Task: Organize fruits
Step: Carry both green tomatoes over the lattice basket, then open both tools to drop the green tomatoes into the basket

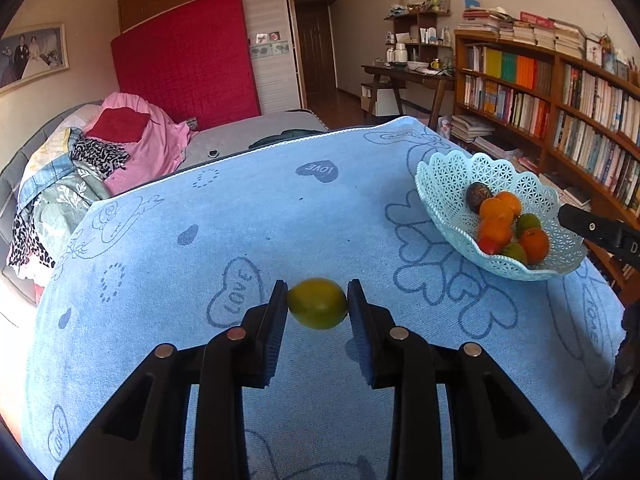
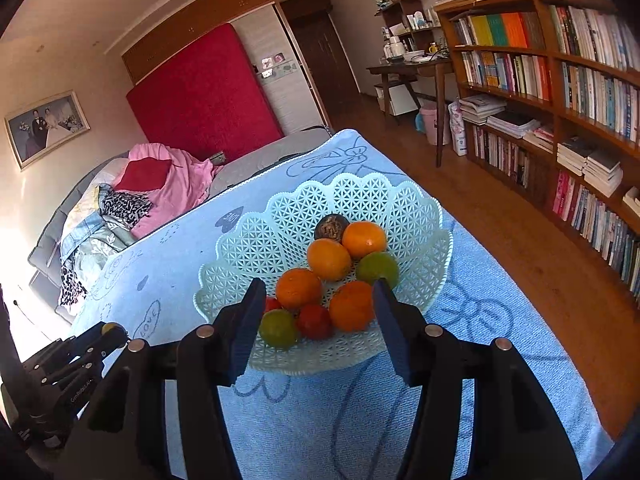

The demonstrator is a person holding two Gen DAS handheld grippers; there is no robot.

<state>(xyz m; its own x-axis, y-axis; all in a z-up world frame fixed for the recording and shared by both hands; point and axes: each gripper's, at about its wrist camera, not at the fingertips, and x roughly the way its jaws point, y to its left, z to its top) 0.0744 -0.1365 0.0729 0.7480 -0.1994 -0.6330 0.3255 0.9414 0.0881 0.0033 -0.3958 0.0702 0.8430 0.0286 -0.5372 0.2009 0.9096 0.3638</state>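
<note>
**Green fruit pinched in the left jaws, right jaws spread over the basket**

The small, round yellow-green citrus-like fruit [image 1: 317, 303] is clamped between the two ribbed blue pads of the left gripper [image 1: 317, 305]. It sits right at the fingertips, centred across the gap, with one pad on each side of its widest part, held clear above the pale blue towel with printed hearts [image 1: 240, 216]. I judge it light and fairly firm, with a smooth, slightly waxy skin that could roll or squirt forward out of a tip pinch. The hold across its middle is the right place, though deeper between the pads would be safer. A hard squeeze could bruise it.

The right gripper [image 2: 320, 324] has its jaws apart with nothing pressed between them. Just beyond and partly between its fingertips lies the light mint-green scalloped lattice plastic basket [image 2: 360, 196]. It holds several orange mandarins [image 2: 329, 259], two green fruits, small red ones and one dark wrinkled round fruit [image 2: 330, 227] at the far side. The red fruit nearest the left pad is partly hidden, so its count is uncertain. The basket looks light and flexible, likely to slide on the towel if nudged. Seen from the left gripper, it stands well off to the right and ahead of the held fruit.
</note>
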